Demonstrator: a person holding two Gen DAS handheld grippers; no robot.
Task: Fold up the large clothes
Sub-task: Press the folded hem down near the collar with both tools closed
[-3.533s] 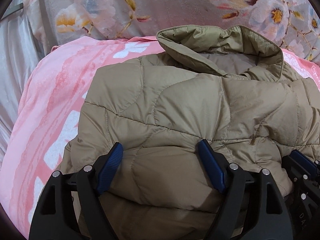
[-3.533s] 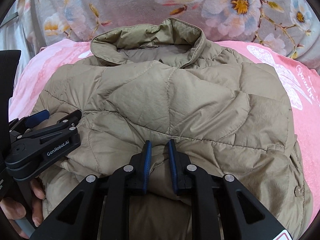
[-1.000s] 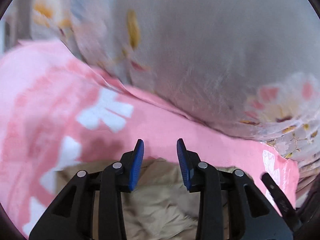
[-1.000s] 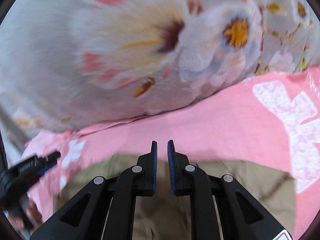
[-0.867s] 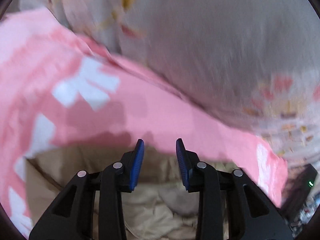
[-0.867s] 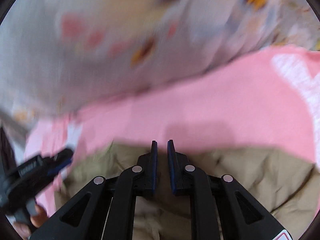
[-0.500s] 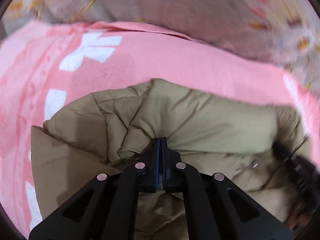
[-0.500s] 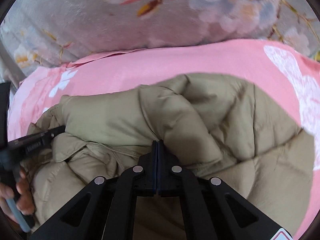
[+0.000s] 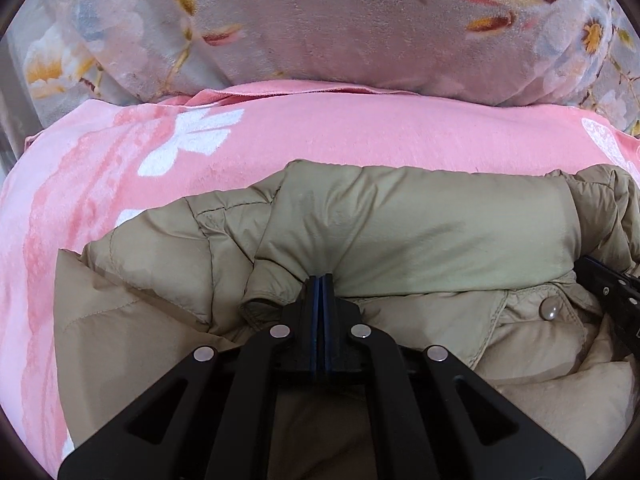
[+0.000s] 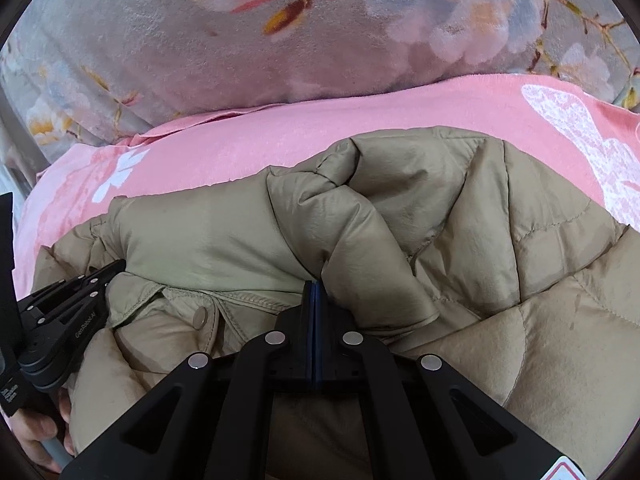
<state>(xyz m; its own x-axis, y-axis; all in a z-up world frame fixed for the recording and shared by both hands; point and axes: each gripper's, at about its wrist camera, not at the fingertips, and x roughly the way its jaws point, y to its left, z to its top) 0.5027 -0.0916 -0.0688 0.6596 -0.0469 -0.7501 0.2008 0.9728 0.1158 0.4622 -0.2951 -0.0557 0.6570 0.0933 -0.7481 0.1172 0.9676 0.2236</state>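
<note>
A khaki quilted puffer jacket (image 9: 420, 224) lies bunched on a pink blanket (image 9: 320, 136); in the right wrist view the jacket (image 10: 500, 240) fills the lower half. My left gripper (image 9: 322, 280) is shut on a fold of the jacket's collar edge. My right gripper (image 10: 315, 285) is shut on another fold of the same edge, further right. The left gripper also shows at the left of the right wrist view (image 10: 104, 274), and the right gripper shows at the right edge of the left wrist view (image 9: 592, 264). A snap button (image 9: 549, 312) shows between them.
A grey floral plush cover (image 9: 340, 20) rises behind the pink blanket and shows in the right wrist view (image 10: 280, 32) too. The pink blanket (image 10: 400, 120) has white flower prints. The person's hand (image 10: 36, 436) holds the left gripper's handle.
Both grippers swung over toward the far side and came back down onto the jacket. The left gripper's jaws closed from open to shut on the fabric. The jacket is now bunched over.
</note>
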